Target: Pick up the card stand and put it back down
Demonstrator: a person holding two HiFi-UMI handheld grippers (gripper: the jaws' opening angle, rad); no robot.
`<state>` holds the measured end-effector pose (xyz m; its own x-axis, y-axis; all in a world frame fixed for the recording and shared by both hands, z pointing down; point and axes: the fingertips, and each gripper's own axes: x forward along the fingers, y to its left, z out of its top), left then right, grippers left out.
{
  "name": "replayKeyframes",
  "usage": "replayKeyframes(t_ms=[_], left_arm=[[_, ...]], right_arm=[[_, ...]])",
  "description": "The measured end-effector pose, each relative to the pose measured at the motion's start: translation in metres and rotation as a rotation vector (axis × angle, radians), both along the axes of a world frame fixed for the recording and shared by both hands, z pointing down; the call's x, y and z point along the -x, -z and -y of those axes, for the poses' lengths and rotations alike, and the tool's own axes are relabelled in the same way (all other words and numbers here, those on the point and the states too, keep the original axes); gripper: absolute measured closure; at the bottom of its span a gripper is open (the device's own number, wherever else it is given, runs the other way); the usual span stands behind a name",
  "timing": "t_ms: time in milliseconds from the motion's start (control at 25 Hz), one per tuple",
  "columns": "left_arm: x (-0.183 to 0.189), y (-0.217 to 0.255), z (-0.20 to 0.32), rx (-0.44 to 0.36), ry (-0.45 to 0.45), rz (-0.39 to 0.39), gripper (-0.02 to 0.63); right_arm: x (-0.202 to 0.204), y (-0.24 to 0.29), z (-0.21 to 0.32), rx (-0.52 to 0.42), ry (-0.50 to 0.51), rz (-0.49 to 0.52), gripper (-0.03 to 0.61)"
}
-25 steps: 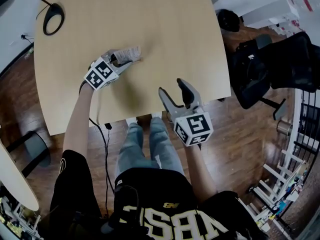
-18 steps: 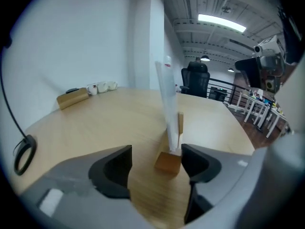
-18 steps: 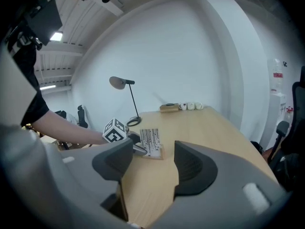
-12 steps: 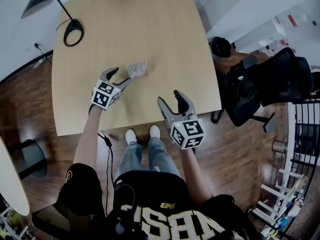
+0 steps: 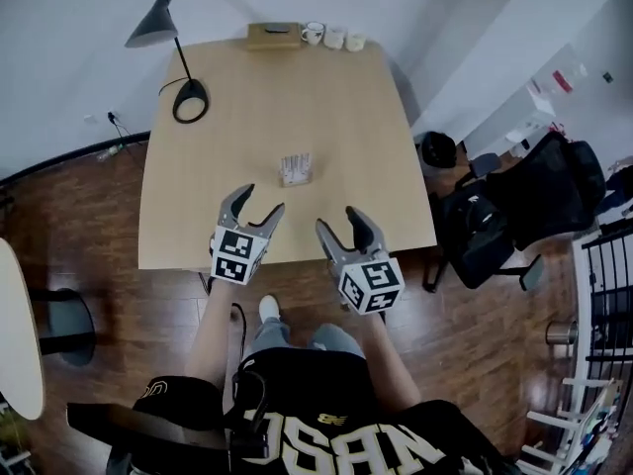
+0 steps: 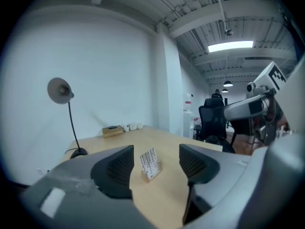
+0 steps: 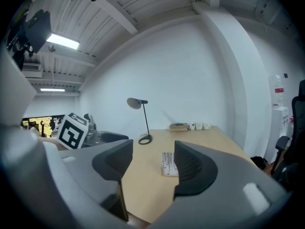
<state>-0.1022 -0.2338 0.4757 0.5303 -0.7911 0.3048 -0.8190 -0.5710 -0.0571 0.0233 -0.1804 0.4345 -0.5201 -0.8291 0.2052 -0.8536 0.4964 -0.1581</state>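
Observation:
The card stand (image 5: pixel 295 169), a small wooden base with a white printed card upright in it, stands alone on the middle of the tan table (image 5: pixel 376 146). My left gripper (image 5: pixel 260 202) hangs over the table's near edge, well short of the stand. Its jaws have just been opening and hold nothing. In the left gripper view the card stand (image 6: pixel 150 163) shows far off between the jaws of the left gripper (image 6: pixel 156 151). My right gripper (image 5: pixel 337 222) is beside it, open and empty. The right gripper view also frames the card stand (image 7: pixel 167 164) beyond the right gripper (image 7: pixel 152 149).
A black desk lamp (image 5: pixel 178 67) stands at the table's far left. A wooden box (image 5: pixel 274 36) and small cups (image 5: pixel 334 37) line the far edge. A black office chair (image 5: pixel 524 211) is to the right, and a round white table (image 5: pixel 15 334) to the left.
My left gripper let go of the card stand, opened, and pulled back and up toward the near edge. The right gripper also rose. The stand stays on the table.

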Motion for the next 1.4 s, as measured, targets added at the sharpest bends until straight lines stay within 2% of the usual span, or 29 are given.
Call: replayKeyframes(t_ms=[80,160,280,360,480,560,640,760,880,1000,1240,1400], left_arm=[[0.005,0.034,-0.033,-0.085,0.111,-0.084,0.379],[0.006,0.06,-0.071,-0.145,0.203,-0.136,0.388],[-0.01,0.073,-0.123,-0.193,0.285,-0.115,0.388],[-0.032,0.072,-0.154,-0.198,0.324,-0.108,0.388],[-0.06,0.074,-0.195,-0.197,0.348,-0.074,0.382],[-0.065,0.08,-0.218,-0.194,0.358,-0.035,0.347],[-0.066,0.095,-0.244,-0.21,0.376,-0.011,0.345],[-0.061,0.123,-0.266,-0.268,0.411,0.007,0.345],[-0.056,0.137,-0.281,-0.292,0.437,-0.019,0.345],[-0.047,0.152,-0.296,-0.292,0.472,-0.063,0.345],[-0.029,0.16,-0.316,-0.307,0.481,-0.082,0.345],[-0.022,0.155,-0.317,-0.309,0.493,-0.102,0.352]], right_arm=[[0.003,0.014,-0.008,-0.03,0.034,0.077,0.299],[0.004,0.026,-0.023,-0.052,0.07,0.151,0.299],[-0.012,0.031,-0.06,-0.1,0.124,0.125,0.299],[-0.037,0.021,-0.091,-0.093,0.145,0.116,0.299],[-0.063,0.001,-0.128,-0.034,0.156,0.142,0.299],[-0.068,0.003,-0.145,-0.033,0.159,0.117,0.299],[-0.076,0.019,-0.161,-0.068,0.141,0.074,0.295],[-0.093,0.06,-0.172,-0.182,0.07,0.006,0.277],[-0.109,0.088,-0.185,-0.259,-0.024,-0.042,0.255],[-0.114,0.101,-0.198,-0.269,-0.073,-0.055,0.255],[-0.099,0.116,-0.221,-0.282,-0.07,-0.033,0.253],[-0.086,0.121,-0.234,-0.293,-0.052,-0.073,0.25]])
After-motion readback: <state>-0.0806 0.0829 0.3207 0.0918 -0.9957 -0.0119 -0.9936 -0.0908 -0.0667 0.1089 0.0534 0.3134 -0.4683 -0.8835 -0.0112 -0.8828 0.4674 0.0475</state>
